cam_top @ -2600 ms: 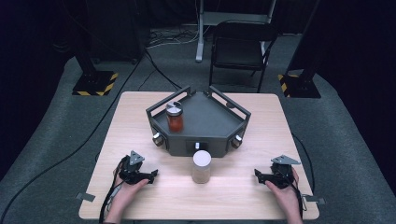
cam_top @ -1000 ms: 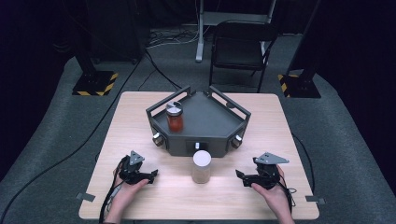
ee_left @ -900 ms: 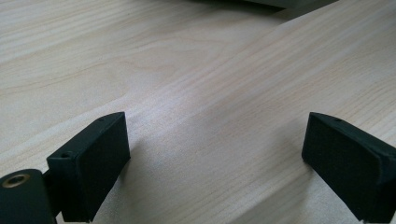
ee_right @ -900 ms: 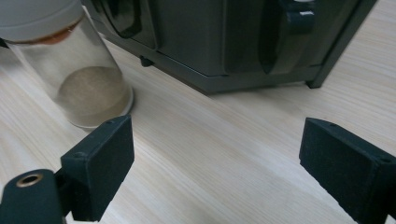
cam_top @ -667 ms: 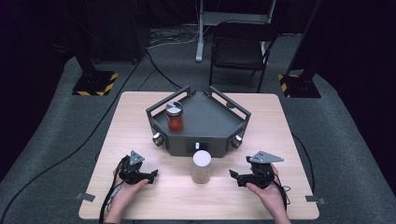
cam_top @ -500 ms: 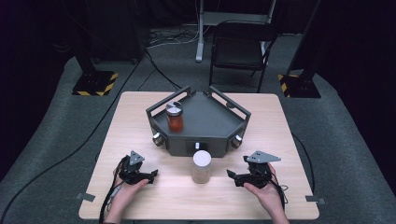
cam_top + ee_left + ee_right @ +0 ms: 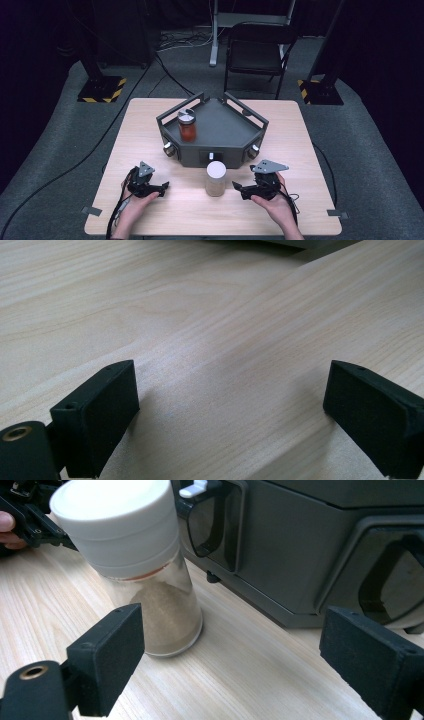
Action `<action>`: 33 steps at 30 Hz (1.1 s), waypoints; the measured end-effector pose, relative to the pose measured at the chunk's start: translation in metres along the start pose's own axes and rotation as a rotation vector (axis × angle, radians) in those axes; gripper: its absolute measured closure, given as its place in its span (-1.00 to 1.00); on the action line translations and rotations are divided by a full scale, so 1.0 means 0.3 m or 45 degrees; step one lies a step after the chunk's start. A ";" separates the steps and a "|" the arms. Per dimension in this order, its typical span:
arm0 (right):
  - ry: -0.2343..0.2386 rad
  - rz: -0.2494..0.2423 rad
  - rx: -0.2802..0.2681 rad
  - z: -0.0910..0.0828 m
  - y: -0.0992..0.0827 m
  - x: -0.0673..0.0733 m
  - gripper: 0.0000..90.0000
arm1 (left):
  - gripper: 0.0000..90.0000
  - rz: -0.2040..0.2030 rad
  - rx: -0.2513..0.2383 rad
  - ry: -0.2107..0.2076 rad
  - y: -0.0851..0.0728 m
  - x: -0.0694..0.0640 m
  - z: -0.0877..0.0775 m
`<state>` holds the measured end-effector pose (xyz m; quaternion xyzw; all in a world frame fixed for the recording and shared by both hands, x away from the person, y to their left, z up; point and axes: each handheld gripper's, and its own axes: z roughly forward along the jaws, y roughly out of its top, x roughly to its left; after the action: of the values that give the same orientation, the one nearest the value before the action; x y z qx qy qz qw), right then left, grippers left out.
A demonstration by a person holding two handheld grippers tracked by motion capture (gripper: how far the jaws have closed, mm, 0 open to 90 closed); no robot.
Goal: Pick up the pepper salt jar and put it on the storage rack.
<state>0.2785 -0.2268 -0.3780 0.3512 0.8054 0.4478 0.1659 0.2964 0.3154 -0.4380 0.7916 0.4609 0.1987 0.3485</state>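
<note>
White-capped jar ahead of spread jaws

The jar (image 7: 145,575) stands upper left on the wooden table (image 7: 240,680), just beside the dark stand (image 7: 300,545).

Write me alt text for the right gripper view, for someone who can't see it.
A clear jar with a white lid, part full of tan powder, stands on a wooden table just beyond the open right gripper, not yet between its black jaws. A dark grey tray sits close behind the jar, and the left gripper shows at the upper left.
</note>
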 end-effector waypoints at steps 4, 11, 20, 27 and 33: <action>0.008 -0.011 -0.001 0.008 0.007 0.008 -0.77 | -0.84 0.000 0.000 0.000 0.000 0.000 0.000; 0.028 -0.027 -0.003 0.029 0.015 0.021 -0.77 | -0.84 0.000 0.000 0.000 0.000 0.000 0.000; 0.064 -0.017 -0.011 0.053 0.018 0.024 -0.77 | -0.84 0.000 0.000 0.000 0.000 0.000 0.000; 0.076 -0.024 -0.007 0.070 0.024 0.033 -0.76 | -0.84 0.000 0.000 0.000 0.000 0.000 0.000; 0.086 -0.033 -0.001 0.084 0.032 0.042 -0.76 | -0.84 0.000 0.000 0.000 0.000 0.000 0.000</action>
<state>0.2884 -0.1992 -0.3832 0.3251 0.8148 0.4577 0.1445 0.2964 0.3154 -0.4380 0.7916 0.4610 0.1987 0.3484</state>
